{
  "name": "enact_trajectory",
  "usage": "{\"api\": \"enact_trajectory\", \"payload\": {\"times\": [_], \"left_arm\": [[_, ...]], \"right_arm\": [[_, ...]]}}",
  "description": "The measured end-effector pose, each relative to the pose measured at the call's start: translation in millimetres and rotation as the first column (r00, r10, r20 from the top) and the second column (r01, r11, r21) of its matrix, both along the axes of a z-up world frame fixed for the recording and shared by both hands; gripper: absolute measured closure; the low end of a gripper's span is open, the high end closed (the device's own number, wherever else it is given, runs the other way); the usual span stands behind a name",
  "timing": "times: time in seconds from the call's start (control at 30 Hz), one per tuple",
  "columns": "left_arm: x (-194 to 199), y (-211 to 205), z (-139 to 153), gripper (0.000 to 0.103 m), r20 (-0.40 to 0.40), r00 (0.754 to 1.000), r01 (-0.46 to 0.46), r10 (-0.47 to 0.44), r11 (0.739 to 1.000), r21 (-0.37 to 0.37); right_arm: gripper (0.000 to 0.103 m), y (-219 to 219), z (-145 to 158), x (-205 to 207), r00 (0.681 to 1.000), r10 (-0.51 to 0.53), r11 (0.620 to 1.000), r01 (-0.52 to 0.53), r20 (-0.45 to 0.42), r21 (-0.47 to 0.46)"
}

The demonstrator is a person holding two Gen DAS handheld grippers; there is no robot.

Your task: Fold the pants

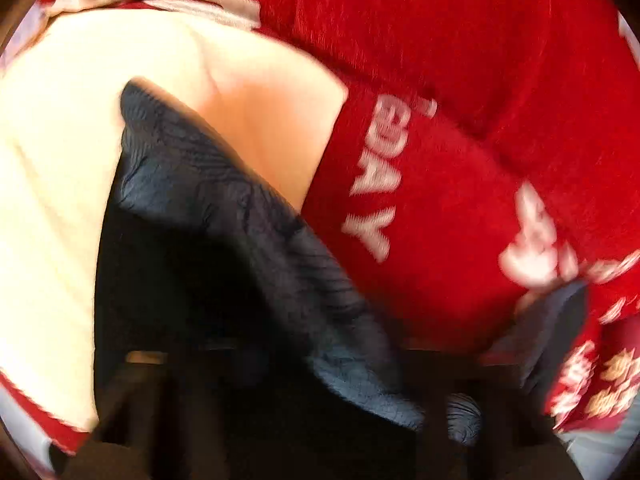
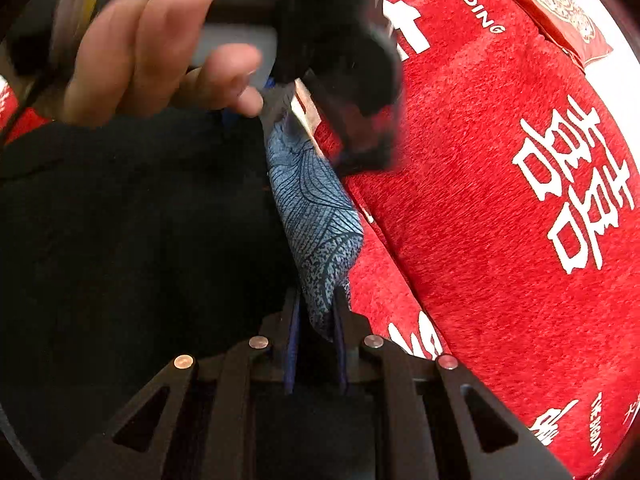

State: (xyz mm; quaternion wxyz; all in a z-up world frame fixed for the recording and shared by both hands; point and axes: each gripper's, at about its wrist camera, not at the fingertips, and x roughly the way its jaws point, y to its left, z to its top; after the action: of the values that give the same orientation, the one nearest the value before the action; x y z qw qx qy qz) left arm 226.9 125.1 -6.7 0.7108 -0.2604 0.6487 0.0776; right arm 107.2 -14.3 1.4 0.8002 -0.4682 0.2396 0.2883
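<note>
The pants (image 2: 316,216) are blue fabric with a dark leaf-vein print, pulled into a narrow band. My right gripper (image 2: 316,320) is shut on the band's lower end, with cloth pinched between its blue pads. The band runs up to my left gripper (image 2: 294,110), a dark blurred shape held by a person's hand (image 2: 140,52), and its tips look closed on the upper end. In the left wrist view the pants (image 1: 224,200) drape from upper left down to the bottom centre. That gripper's own fingers are lost there in dark blur.
A red blanket (image 2: 480,160) with white lettering covers the surface on the right, also seen as the red blanket (image 1: 460,80). A cream cloth (image 1: 60,160) lies at the left. Black fabric (image 2: 120,240) fills the left of the right wrist view. A red packet (image 2: 560,4) lies far right.
</note>
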Motion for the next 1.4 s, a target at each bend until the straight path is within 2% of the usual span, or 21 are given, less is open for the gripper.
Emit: {"api": "enact_trajectory", "payload": {"times": [0.07, 0.13, 0.17, 0.2, 0.27, 0.33, 0.43, 0.47, 0.53, 0.67, 0.73, 0.77, 0.8, 0.87, 0.97, 1.0, 1.1, 1.17, 1.3, 1.33, 1.4], "left_arm": [[-11.9, -0.7, 10.5, 0.085, 0.049, 0.999, -0.010, 0.010, 1.000, 0.006], [-26.3, -3.1, 20.1, 0.089, 0.075, 0.997, -0.012, 0.011, 1.000, 0.018], [-36.1, -5.0, 25.2, 0.089, 0.092, 0.996, -0.013, 0.010, 0.999, 0.032], [-44.1, -5.9, 27.3, 0.089, 0.106, 0.994, -0.014, 0.010, 0.999, 0.036], [-59.9, -8.3, 33.1, 0.090, 0.129, 0.992, -0.021, 0.017, 0.999, 0.027], [-62.4, -12.8, 37.6, 0.090, 0.141, 0.990, -0.012, 0.005, 0.999, 0.048], [-66.3, -22.0, 39.0, 0.090, 0.141, 0.990, 0.016, -0.032, 0.994, 0.110], [-70.6, -21.8, 41.4, 0.090, 0.140, 0.990, 0.020, -0.036, 0.993, 0.116], [-73.3, -20.3, 44.1, 0.090, 0.144, 0.989, 0.016, -0.032, 0.994, 0.109], [-78.3, -18.5, 49.8, 0.090, 0.148, 0.988, 0.024, -0.038, 0.995, 0.096], [-82.3, -20.6, 54.0, 0.090, 0.158, 0.986, 0.036, -0.049, 0.996, 0.085], [-86.5, -21.2, 57.3, 0.090, 0.166, 0.984, 0.044, -0.057, 0.996, 0.080], [-93.3, -22.1, 62.4, 0.090, 0.180, 0.981, 0.053, -0.066, 0.995, 0.080], [-107.7, -24.3, 71.3, 0.090, 0.215, 0.973, 0.067, -0.082, 0.995, 0.078], [-146.5, -24.3, 86.4, 0.090, 0.282, 0.955, 0.083, -0.092, 0.996, 0.045], [-165.0, -24.0, 89.9, 0.090, 0.306, 0.948, 0.086, -0.092, 0.996, 0.032], [-209.2, -22.2, 86.0, 0.090, 0.340, 0.937, 0.082, -0.080, 0.997, 0.009], [-233.6, -20.3, 70.9, 0.090, 0.343, 0.937, 0.079, -0.072, 0.997, -0.008], [-258.7, -13.9, 11.6, 0.087, 0.262, 0.964, 0.061, -0.034, 0.993, -0.096], [-265.3, -10.6, 0.2, 0.084, 0.267, 0.964, 0.035, 0.001, 0.991, -0.130], [-273.6, -6.1, 1.6, 0.081, 0.303, 0.952, 0.005, 0.044, 0.987, -0.158]], "right_arm": [[0.087, -5.1, 3.7, -1.2, 1.000, 0.000, 1.000, 0.000, 0.005, 0.007], [0.082, -12.1, 10.6, 0.0, 0.999, 0.009, 1.000, -0.008, -0.036, 0.027], [0.069, -17.9, 17.2, 2.0, 0.998, 0.006, 0.998, -0.002, -0.069, 0.056], [0.042, -24.5, 25.3, 1.1, 0.995, 0.004, 0.997, 0.004, -0.105, 0.082], [0.015, -44.6, 42.6, 3.9, 0.985, 0.032, 0.989, -0.006, -0.168, 0.148], [0.014, -63.0, 57.9, 15.8, 0.975, 0.063, 0.985, -0.026, -0.213, 0.173], [0.013, -72.6, 63.5, 49.9, 0.936, 0.101, 0.989, -0.058, -0.337, 0.135], [0.013, -73.5, 62.5, 64.6, 0.915, 0.105, 0.991, -0.062, -0.389, 0.122], [0.013, -70.5, 53.1, 83.3, 0.853, 0.116, 0.993, -0.087, -0.508, 0.082], [0.014, -51.1, 28.3, 112.0, 0.793, 0.086, 0.995, -0.098, -0.603, 0.014], [0.044, -59.8, 21.6, 108.4, 0.727, 0.048, 0.998, -0.069, -0.685, -0.004], [0.061, -62.2, 25.7, 103.5, 0.740, 0.037, 0.998, -0.058, -0.671, -0.009], [0.069, -67.9, 33.7, 91.5, 0.766, 0.052, 0.998, -0.063, -0.640, 0.006], [0.076, -85.1, 57.7, 65.6, 0.813, 0.072, 0.997, -0.038, -0.578, 0.071], [0.080, -110.7, 89.4, 14.0, 0.879, 0.067, 0.984, 0.021, -0.472, 0.179], [0.081, -119.9, 95.8, -15.4, 0.902, 0.050, 0.979, 0.041, -0.429, 0.200], [0.082, -125.3, 84.5, -83.5, 0.939, -0.001, 0.980, 0.070, -0.345, 0.187], [0.082, -120.8, 67.3, -120.4, 0.949, -0.034, 0.986, 0.083, -0.312, 0.147], [0.082, -115.6, 15.4, -151.2, 0.928, -0.138, 0.979, 0.181, -0.345, 0.095], [0.082, -116.5, 10.3, -156.1, 0.931, -0.153, 0.976, 0.194, -0.332, 0.094], [0.082, -115.9, 11.4, -159.2, 0.937, -0.174, 0.971, 0.214, -0.304, 0.103]]}}
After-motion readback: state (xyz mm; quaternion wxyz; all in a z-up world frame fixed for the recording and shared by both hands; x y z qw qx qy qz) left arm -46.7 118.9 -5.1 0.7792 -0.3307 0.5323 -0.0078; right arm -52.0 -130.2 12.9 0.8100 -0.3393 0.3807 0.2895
